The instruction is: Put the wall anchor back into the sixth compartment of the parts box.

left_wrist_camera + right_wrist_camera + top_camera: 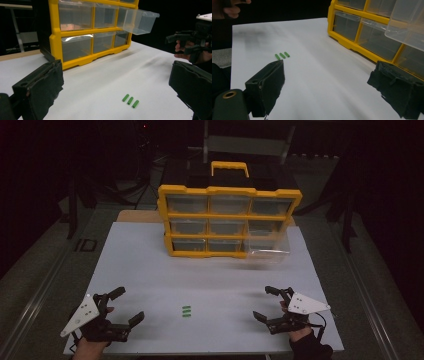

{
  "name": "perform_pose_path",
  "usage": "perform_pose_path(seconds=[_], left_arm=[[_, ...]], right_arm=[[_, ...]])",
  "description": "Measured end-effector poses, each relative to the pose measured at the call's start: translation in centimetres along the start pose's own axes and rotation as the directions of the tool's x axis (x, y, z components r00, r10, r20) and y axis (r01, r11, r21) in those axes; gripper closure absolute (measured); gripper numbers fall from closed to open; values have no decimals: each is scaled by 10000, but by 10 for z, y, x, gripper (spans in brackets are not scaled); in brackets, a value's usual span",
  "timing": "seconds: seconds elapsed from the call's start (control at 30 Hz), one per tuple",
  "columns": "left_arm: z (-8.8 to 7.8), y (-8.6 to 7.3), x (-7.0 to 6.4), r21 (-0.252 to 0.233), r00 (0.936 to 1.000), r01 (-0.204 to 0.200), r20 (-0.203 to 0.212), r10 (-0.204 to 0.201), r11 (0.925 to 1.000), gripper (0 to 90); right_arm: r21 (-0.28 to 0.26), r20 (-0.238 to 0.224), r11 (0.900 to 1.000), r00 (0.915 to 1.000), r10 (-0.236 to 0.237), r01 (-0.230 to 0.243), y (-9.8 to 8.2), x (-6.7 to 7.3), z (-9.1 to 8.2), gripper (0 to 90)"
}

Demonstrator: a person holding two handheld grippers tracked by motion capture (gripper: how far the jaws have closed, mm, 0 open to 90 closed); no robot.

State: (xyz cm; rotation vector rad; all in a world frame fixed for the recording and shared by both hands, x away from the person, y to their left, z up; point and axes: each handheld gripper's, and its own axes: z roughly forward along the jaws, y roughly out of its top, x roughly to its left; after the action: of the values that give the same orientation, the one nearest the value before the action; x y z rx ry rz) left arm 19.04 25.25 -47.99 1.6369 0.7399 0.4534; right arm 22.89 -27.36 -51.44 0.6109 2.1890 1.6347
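Note:
Three small green cylinders (186, 311) (130, 100) (282, 55) lie side by side on the white table (210, 285), near its front edge between my hands. A yellow organizer (227, 220) (85, 32) (362, 30) with clear drawers stands upright at the back. Its bottom right clear drawer (268, 249) (140, 21) (409, 22) is pulled out. My left gripper (127, 306) (115, 87) stands open at the front left, left of the cylinders. At the front right my right gripper (266, 303) (327, 85) is open too, holding nothing.
The organizer has a yellow carry handle (229, 168) on top. A wooden board edge (135, 215) shows behind the white table. Dark floor and stands surround the table. In the left gripper view the other hand (190, 50) is at the right.

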Motion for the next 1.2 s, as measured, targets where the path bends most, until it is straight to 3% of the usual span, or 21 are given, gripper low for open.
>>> perform_pose_path(seconds=[0.2,0.43,0.77,1.2], left_arm=[[0,14,1,142,9999,-76,90,75,9999,0],[9,36,1,301,9981,-343,523,327,9990,0],[21,58,2,479,9953,-766,635,735,9959,0],[43,71,1,832,9891,-1084,1087,991,9906,0]], right_arm=[[-35,-52,10000,10000,14,-14,1,0,1,103],[-87,-123,9999,9999,80,-81,2,0,1,104],[-87,-164,9999,9998,92,-94,3,0,1,104],[-93,-226,9999,9997,97,-99,3,0,2,104]])
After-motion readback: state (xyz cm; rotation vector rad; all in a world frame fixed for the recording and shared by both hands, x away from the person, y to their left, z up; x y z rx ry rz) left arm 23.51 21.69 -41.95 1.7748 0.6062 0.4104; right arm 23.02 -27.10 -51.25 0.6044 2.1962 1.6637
